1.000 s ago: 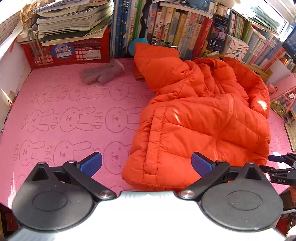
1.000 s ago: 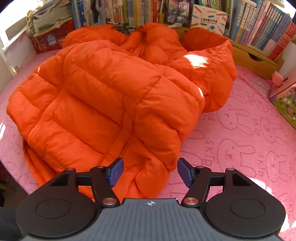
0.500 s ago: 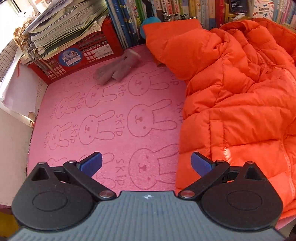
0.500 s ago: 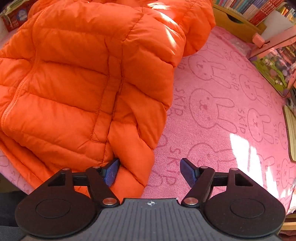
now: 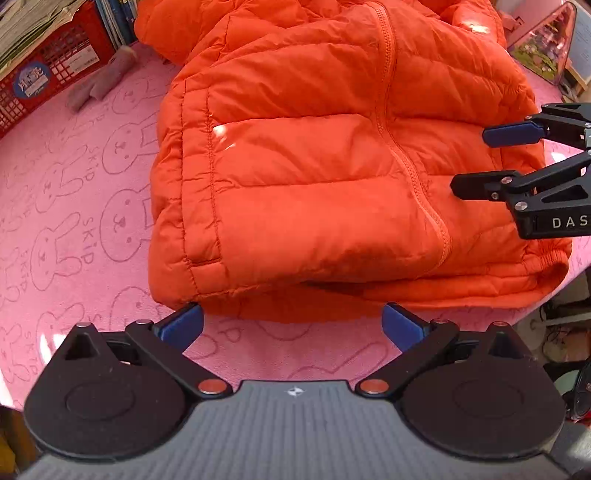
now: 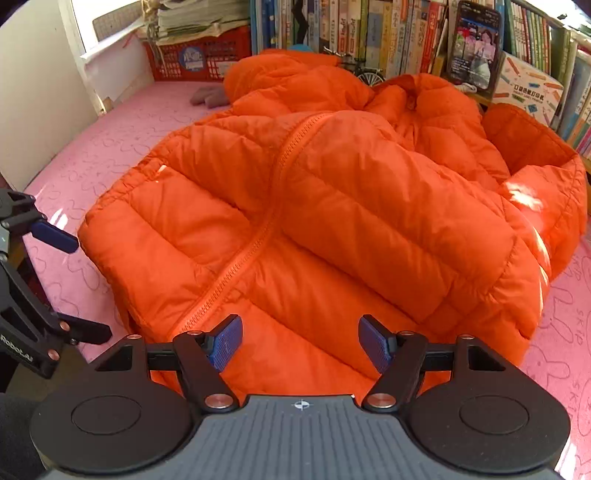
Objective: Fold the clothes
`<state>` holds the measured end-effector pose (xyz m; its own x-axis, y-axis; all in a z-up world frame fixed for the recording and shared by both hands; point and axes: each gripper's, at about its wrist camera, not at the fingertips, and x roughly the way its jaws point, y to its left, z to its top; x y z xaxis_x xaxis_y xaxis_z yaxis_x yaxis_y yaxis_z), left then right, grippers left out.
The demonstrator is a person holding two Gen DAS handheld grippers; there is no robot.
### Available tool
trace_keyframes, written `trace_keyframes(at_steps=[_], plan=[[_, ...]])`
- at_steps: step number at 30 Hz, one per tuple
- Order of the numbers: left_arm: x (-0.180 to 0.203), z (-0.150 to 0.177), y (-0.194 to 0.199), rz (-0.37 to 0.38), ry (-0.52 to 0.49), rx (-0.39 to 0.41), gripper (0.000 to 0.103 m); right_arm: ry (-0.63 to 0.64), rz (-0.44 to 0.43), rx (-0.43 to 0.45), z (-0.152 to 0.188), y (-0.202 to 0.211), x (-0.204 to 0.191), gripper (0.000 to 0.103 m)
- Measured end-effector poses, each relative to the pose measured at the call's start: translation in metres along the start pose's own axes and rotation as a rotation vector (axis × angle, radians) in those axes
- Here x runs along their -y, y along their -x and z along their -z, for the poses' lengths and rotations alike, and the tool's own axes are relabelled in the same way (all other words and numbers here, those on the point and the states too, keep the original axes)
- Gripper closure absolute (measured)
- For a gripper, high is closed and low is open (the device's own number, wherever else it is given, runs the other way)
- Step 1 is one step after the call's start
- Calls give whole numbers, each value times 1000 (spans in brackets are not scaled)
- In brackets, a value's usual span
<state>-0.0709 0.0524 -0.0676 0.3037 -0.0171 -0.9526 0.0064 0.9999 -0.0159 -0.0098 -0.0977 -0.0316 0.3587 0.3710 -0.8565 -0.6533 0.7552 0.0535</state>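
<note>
An orange puffer jacket (image 5: 314, 177) lies zipped, front up, on the pink rabbit-print mat (image 5: 74, 206), hem toward me. My left gripper (image 5: 291, 325) is open just short of the hem's left corner, with nothing between its fingers. In the right wrist view the jacket (image 6: 351, 206) fills the middle, its hood at the far right. My right gripper (image 6: 300, 343) is open low over the hem near the zip and holds nothing. Each gripper shows in the other's view: the right gripper (image 5: 493, 160) over the jacket's right side, the left gripper (image 6: 72, 284) at the left edge.
A red basket (image 5: 40, 77) of papers and a row of books (image 6: 369, 33) line the back. A grey glove (image 5: 99, 81) lies on the mat near the basket. A pink-framed object (image 5: 543, 40) stands at the right. The mat's front edge drops off beside the hem.
My left gripper swung right from the bare mat and now faces the hem. My right gripper tilted up from the sleeve and mat and now hovers over the hem by the zip.
</note>
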Motion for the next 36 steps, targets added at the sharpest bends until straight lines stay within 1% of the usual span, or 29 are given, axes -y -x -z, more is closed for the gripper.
trace_keyframes(at_steps=[1, 2, 3, 6, 9, 10, 15, 20, 21, 24, 25, 26, 28, 30, 33, 35, 36], plan=[[2, -3, -2, 7, 26, 12, 0, -9, -33, 2, -10, -5, 4, 33], [3, -4, -6, -31, 35, 14, 0, -25, -73, -7, -18, -13, 6, 33], [3, -4, -12, -89, 38, 12, 0, -41, -114, -16, -26, -20, 8, 33], [-13, 14, -22, -192, 77, -33, 0, -84, -130, -38, -43, -40, 4, 32], [-31, 35, -32, -287, 120, -82, 0, -99, -84, -73, -52, -61, 5, 32], [-34, 39, -31, -293, 132, -78, 0, -110, -79, -82, -51, -69, 6, 32], [-38, 49, -16, -263, 190, -17, 0, -186, -84, -104, -46, -78, 16, 32], [-42, 59, -1, -233, 247, 44, 0, -183, -72, -122, -47, -82, 15, 29], [-42, 54, -6, -266, 234, 43, 0, -175, -68, -125, -47, -83, 13, 29], [-40, 30, -31, -415, 168, 19, 0, -154, -53, -134, -48, -85, 8, 27], [-43, 27, -36, -452, 160, 12, 0, -146, -47, -137, -47, -85, 7, 26], [-49, 29, -35, -464, 170, 18, 0, -138, -41, -140, -47, -85, 6, 25], [-64, 37, -31, -472, 202, 42, 0, -121, -26, -145, -46, -85, 6, 25], [-78, 54, -27, -470, 245, 44, 0, -119, -15, -152, -44, -85, 8, 25], [-96, 84, -20, -416, 324, 35, 0, -139, -15, -168, -40, -87, 14, 25], [-103, 96, -16, -376, 378, 30, 0, -157, -25, -183, -35, -89, 18, 25], [-103, 97, -11, -364, 392, 40, 0, -159, -33, -186, -33, -90, 19, 25]])
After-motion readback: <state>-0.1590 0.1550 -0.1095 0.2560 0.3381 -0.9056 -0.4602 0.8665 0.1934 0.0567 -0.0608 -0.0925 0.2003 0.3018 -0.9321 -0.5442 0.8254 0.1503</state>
